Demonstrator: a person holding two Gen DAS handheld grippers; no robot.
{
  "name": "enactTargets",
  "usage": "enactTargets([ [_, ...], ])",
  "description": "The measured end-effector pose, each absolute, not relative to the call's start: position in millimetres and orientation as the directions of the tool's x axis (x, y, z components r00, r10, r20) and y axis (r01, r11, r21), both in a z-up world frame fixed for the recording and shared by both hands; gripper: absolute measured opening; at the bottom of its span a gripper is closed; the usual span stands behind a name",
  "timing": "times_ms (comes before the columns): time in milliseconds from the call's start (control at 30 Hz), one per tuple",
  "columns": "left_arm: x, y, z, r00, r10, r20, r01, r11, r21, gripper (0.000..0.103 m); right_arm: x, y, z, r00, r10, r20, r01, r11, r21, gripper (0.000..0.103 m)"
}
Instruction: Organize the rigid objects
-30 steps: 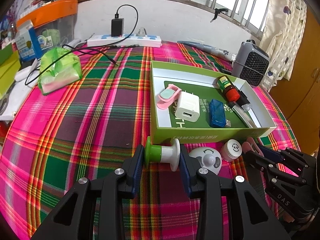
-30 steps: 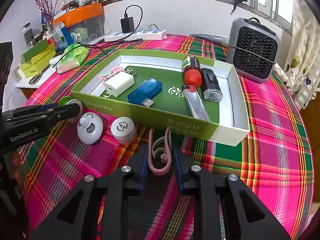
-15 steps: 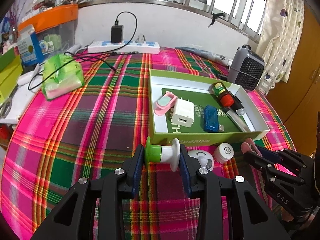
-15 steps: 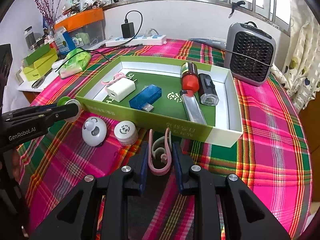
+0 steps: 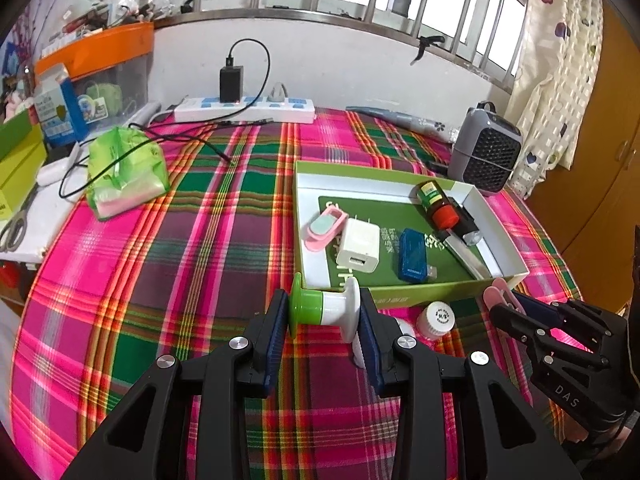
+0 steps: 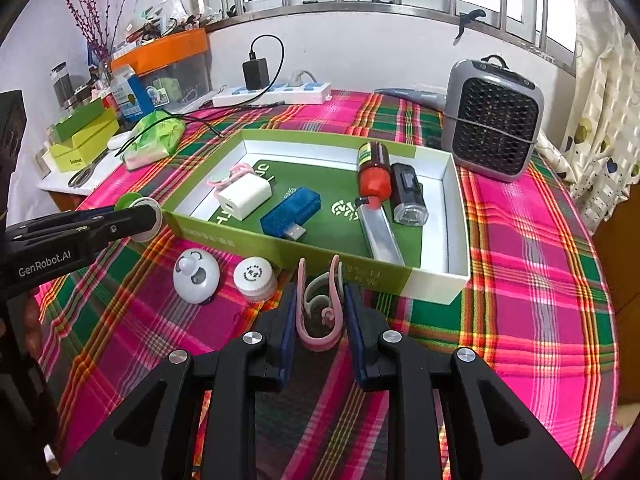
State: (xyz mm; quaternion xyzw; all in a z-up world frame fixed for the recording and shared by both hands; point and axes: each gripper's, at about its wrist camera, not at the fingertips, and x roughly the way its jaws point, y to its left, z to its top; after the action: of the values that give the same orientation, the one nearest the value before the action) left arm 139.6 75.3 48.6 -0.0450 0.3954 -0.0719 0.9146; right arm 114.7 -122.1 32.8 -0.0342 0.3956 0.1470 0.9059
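Observation:
My left gripper (image 5: pixel 323 314) is shut on a green and white spool-shaped piece (image 5: pixel 325 309), held above the cloth just before the green tray's (image 5: pixel 424 294) near left corner. My right gripper (image 6: pixel 320 308) is shut on a pink clip (image 6: pixel 320 312), held before the tray's (image 6: pixel 280 242) near wall. The tray holds a white charger (image 6: pixel 244 195), a blue USB stick (image 6: pixel 291 213), a red-capped bottle (image 6: pixel 374 170), a black light (image 6: pixel 408 194) and a pink clip (image 5: pixel 325 226). A white round piece (image 6: pixel 196 276) and a white cap (image 6: pixel 254 278) lie on the cloth before the tray.
The table has a pink and green plaid cloth (image 5: pixel 160 264). A grey fan heater (image 6: pixel 494 118) stands behind the tray at right. A power strip (image 5: pixel 244 109) with a black charger and cables lies at the back. A green bag (image 5: pixel 126 172), boxes and scissors (image 5: pixel 12 228) lie at left.
Both grippers have lifted and drawn back a little with their objects held; the tray and loose pieces look smaller and farther. Nothing on the table moved.

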Motion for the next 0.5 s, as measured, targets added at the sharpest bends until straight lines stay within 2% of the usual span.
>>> enactTargets([
  [500, 166, 67, 69, 0.693, -0.193, -0.695, 0.134, 0.981, -0.138, 0.033, 138, -119, 55, 0.668, 0.249, -0.701, -0.307, 0.951, 0.045, 0.025],
])
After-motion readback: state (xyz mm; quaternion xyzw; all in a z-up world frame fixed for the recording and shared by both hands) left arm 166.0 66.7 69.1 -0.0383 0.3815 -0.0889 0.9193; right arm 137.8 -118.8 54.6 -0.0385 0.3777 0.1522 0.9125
